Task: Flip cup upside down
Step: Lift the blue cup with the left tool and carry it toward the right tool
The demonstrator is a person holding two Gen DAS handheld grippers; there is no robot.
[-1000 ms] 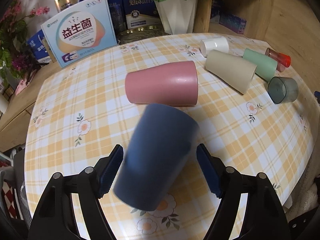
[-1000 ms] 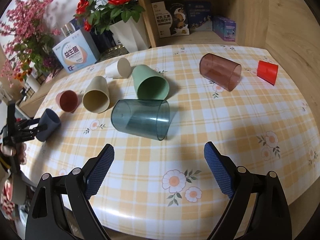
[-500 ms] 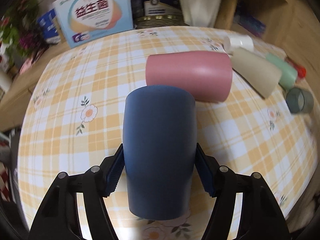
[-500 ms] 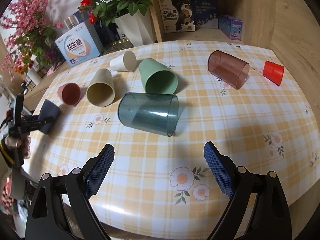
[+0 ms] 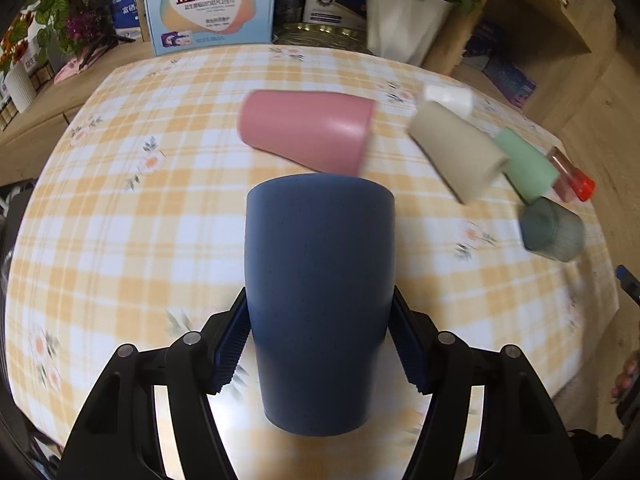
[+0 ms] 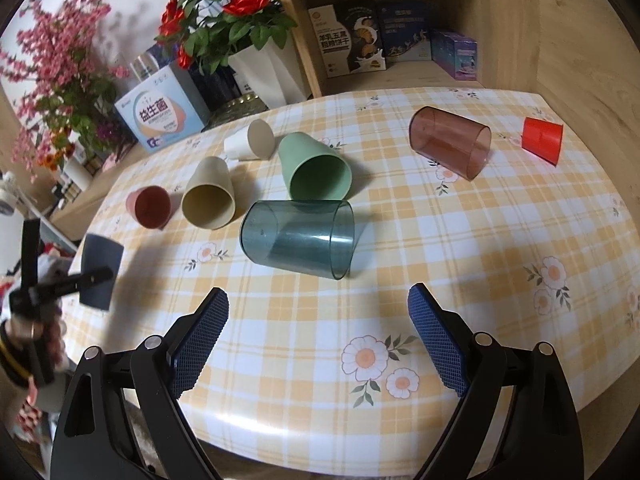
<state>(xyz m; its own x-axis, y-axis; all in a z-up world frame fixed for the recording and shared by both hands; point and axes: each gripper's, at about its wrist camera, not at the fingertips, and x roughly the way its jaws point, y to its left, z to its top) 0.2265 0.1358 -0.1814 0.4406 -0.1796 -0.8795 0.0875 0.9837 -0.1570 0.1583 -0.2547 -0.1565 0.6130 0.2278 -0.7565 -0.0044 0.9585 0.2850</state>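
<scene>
My left gripper [image 5: 320, 336] has its jaws clamped on the blue cup [image 5: 320, 280], held off the table [image 5: 100, 220] near its left edge, seemingly mid-turn. I judge the next move is tipping it mouth-down and setting it flat. My right gripper [image 6: 318, 336] hangs with jaws spread, holding nothing.

Soft indoor light, fisheye-warped edges, motion-blurred left view.
</scene>
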